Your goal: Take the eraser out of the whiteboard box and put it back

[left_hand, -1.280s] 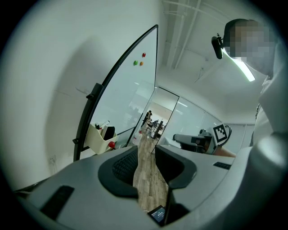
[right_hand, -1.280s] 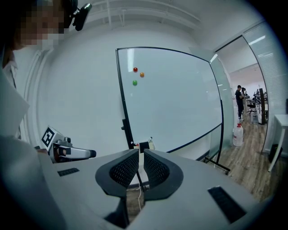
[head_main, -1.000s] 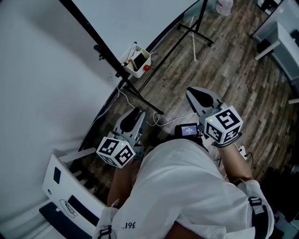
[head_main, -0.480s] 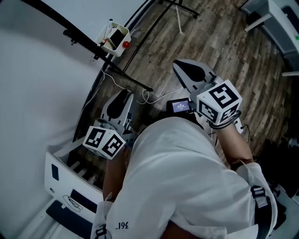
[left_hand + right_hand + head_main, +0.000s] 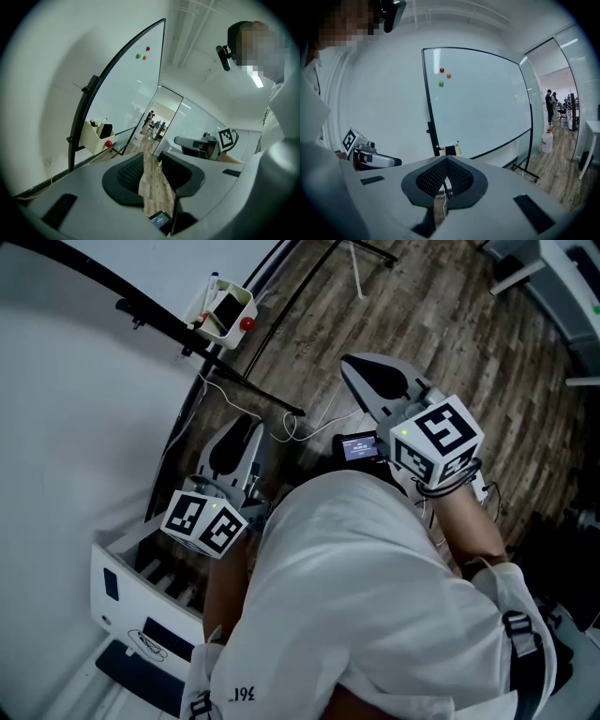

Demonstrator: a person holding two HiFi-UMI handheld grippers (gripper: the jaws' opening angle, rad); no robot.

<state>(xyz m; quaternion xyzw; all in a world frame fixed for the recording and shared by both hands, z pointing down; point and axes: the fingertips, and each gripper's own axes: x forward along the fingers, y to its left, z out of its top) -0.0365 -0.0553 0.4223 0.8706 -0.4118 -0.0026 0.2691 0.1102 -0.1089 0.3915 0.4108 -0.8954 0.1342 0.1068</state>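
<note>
Ahead hangs whiteboard box [image 5: 223, 317]; left hand-held gripper [image 5: 249, 424] parted, right one [image 5: 352, 365] closed, both empty.

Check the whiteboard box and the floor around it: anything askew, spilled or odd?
Nothing is spilled or damaged. The whiteboard box hangs in place on the board, with the dark eraser standing inside it. The only oddity is a loose white cable that trails in loops over the wood floor below it.

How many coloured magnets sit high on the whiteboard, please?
3: a red magnet, an orange magnet just right of it, and a green magnet below the red. None seems hidden.
</note>
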